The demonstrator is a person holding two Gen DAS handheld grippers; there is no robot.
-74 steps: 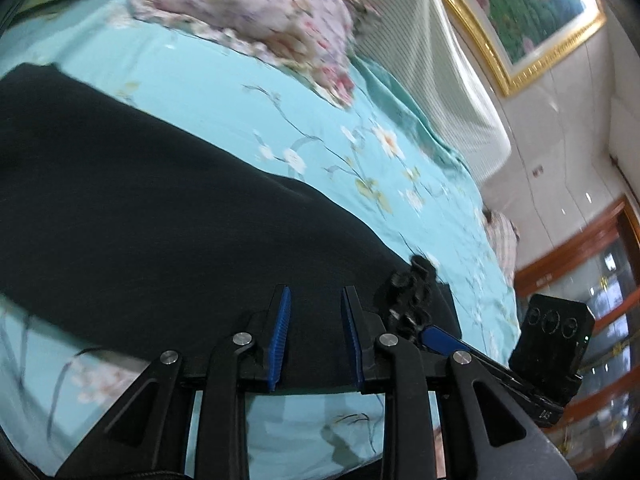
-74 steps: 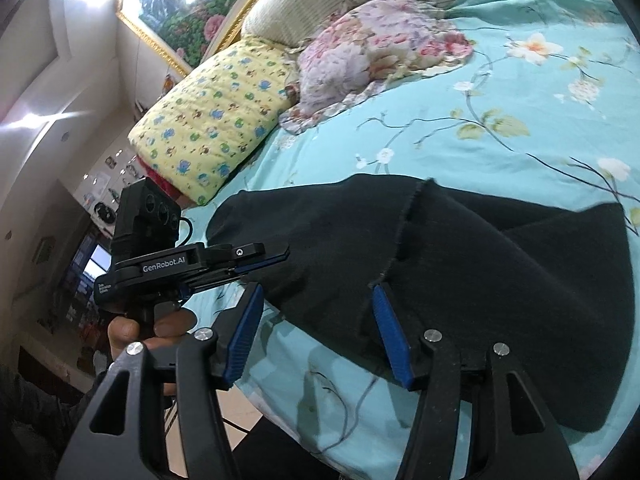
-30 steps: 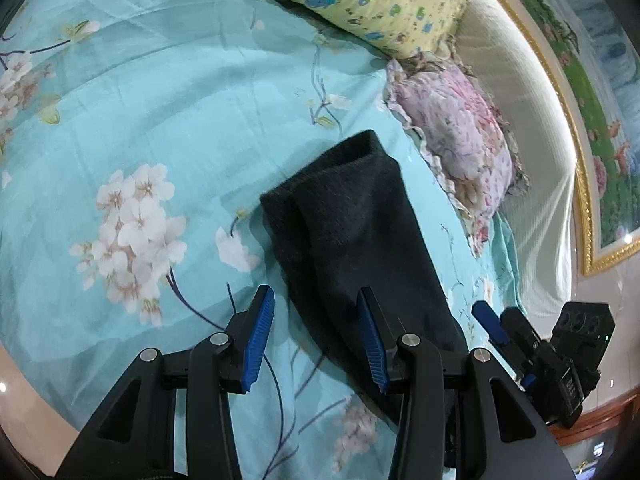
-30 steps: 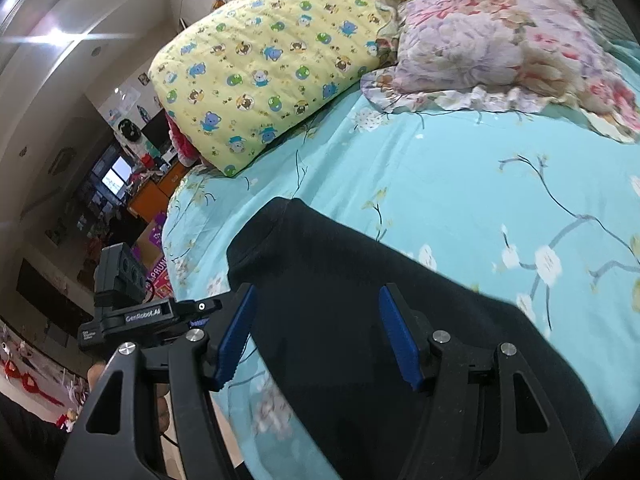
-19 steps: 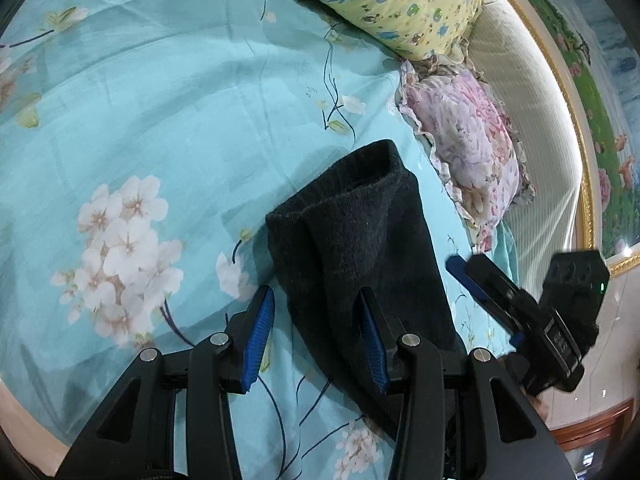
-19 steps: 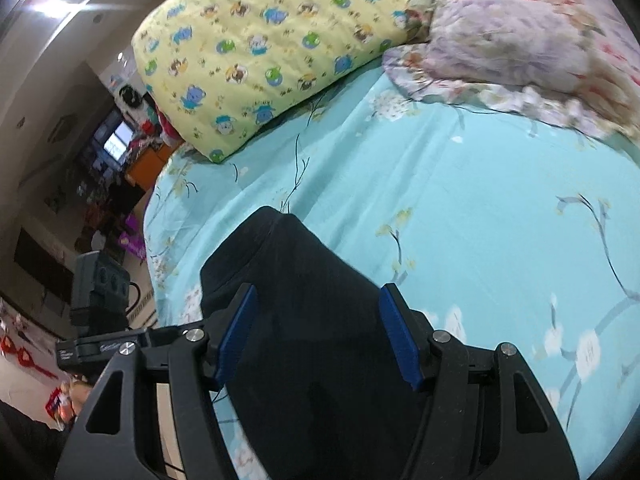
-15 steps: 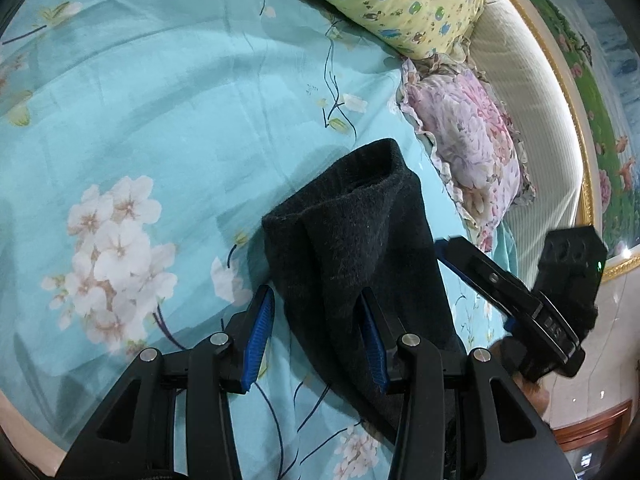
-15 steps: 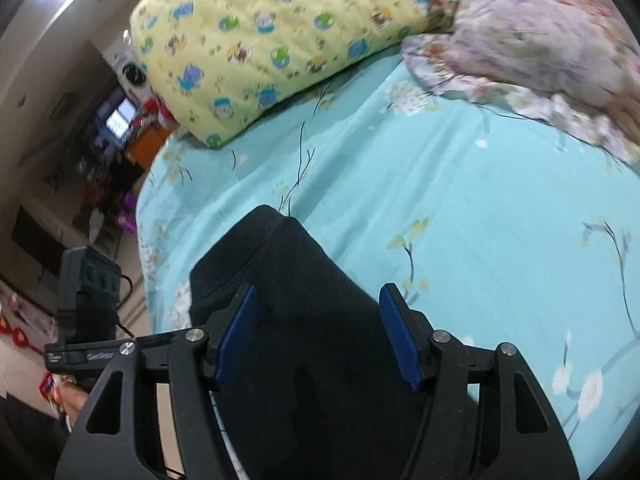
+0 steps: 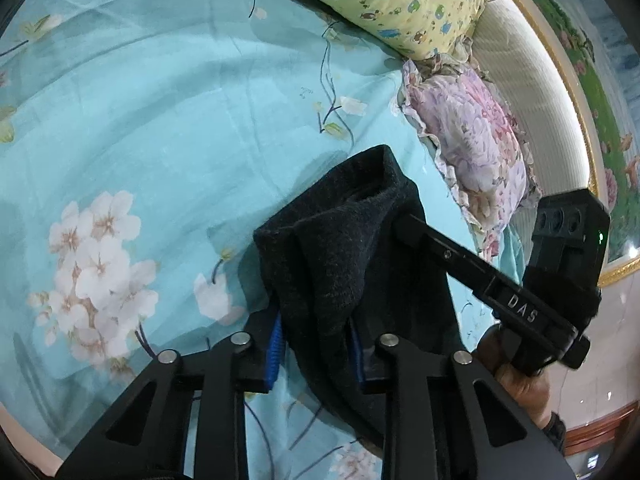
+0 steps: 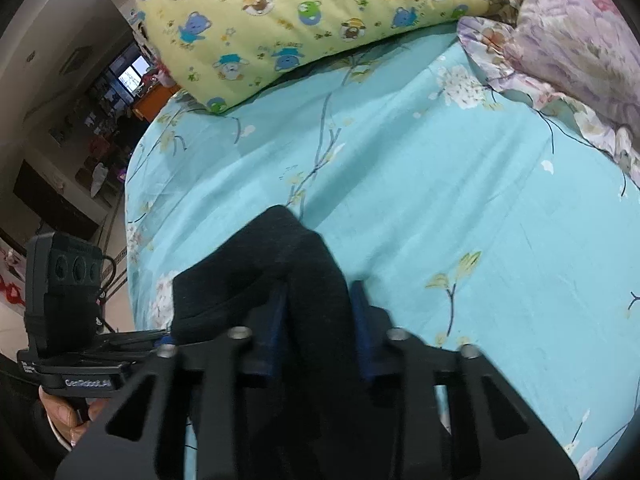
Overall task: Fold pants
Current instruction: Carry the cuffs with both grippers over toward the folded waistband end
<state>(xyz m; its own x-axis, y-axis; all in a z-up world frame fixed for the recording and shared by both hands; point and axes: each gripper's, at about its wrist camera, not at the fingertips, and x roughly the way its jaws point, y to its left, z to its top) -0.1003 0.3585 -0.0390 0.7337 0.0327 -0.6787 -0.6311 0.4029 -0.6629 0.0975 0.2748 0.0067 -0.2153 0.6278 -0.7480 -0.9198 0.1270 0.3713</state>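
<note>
Black pants (image 9: 340, 240) on the turquoise floral bedsheet (image 9: 160, 100), bunched end raised off it, lying toward the near edge of the bed, well short of the pillows.

Left gripper (image 9: 316, 340): blue pads closed most of the way, pinching a thick fold of the pants between them. Cloth fills the gap completely.

Right gripper (image 10: 320, 320): likewise drawn in on a hump of the same cloth, fabric packed between the pads; frame somewhat blurred, so depth of bite unclear, though a firm hold seems likely.

In the left wrist view, right gripper (image 9: 460, 260) reaching in from the right side, its tip buried in the pants' far corner, just beside the left gripper's pinch. Both holds at the same end of the garment, side by side.

Long axis: running from the gripped end back toward the holder and the near edge of the bed, free end pointing away toward the yellow cartoon pillow (image 10: 300, 28) and pink floral pillow (image 9: 472, 140) at the head of the bed. Rest of the length passing under and behind the grippers, out of sight.

Judged step: end seized by both, ready to be carried along the axis onto the hidden remainder. Neither hand nearer; equal share.
</note>
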